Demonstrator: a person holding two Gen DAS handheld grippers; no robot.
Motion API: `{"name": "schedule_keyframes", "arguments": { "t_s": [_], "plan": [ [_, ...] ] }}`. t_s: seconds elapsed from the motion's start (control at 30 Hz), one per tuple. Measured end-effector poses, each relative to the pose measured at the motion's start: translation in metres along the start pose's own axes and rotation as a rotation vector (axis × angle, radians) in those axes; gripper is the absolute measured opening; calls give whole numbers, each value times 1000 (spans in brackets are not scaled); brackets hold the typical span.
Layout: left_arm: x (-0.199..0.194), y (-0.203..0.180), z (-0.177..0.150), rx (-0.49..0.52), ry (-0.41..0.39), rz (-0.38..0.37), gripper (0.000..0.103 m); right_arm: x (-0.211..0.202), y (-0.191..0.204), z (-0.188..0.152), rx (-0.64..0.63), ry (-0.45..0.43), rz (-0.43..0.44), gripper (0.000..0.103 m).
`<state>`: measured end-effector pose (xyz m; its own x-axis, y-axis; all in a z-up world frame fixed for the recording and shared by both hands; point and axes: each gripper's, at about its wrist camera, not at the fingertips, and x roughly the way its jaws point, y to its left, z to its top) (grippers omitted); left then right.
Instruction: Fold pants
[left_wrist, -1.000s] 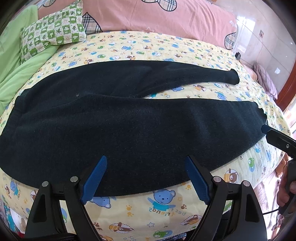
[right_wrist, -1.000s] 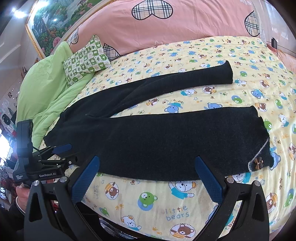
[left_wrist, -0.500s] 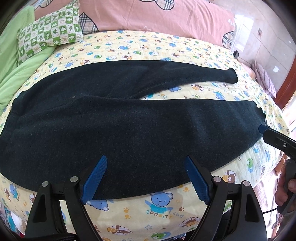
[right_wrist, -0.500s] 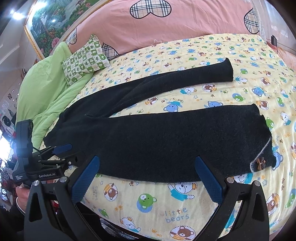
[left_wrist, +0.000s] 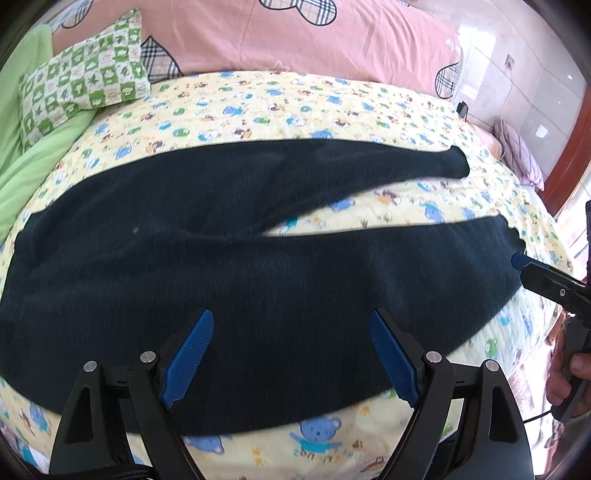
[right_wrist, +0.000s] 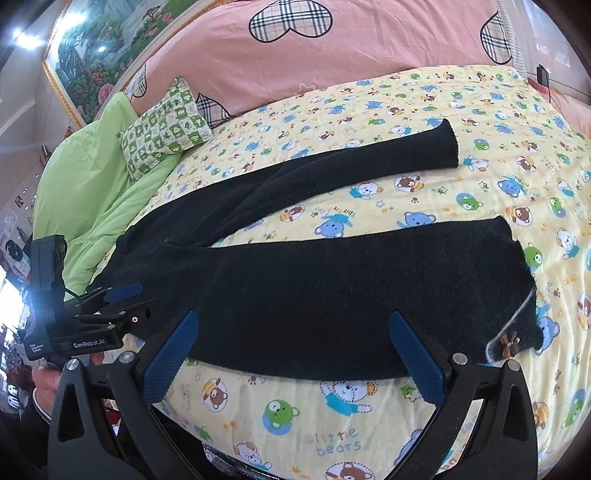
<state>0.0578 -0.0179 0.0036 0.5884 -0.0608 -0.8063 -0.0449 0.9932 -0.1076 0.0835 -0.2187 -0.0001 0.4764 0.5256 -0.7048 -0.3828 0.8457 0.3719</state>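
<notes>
Item: pants (left_wrist: 258, 280) flat on the bear-print quilt (right_wrist: 369, 424), legs splayed, near leg along the quilt's front edge | Left gripper (left_wrist: 291, 354) spread, empty, over the near leg | Right gripper (right_wrist: 295, 354) spread, empty | Advice: pinch near-leg edge at both ends, lift evenly, lay onto the far leg.

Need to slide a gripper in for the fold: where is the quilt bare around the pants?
Bare bear-print quilt shows in the wedge between the pants legs, beyond the far leg up to the pink bedding, and along the near edge. The green checked pillow crowds the waist side.
</notes>
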Motion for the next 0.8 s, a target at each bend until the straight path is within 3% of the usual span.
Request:
{"name": "schedule_keyframes", "arguments": {
  "t_s": [0.23,0.4,0.8],
  "plan": [
    [9,7,45,59,-14,1,86,2,-15,27,18,-7,-5,103],
    [21,10,83,107,-12,-40,86,7,-32,57,35,-8,3,103],
    [88,7,153,169,98,-119,86,26,-90,126,111,8,-48,103]
  ]
}}
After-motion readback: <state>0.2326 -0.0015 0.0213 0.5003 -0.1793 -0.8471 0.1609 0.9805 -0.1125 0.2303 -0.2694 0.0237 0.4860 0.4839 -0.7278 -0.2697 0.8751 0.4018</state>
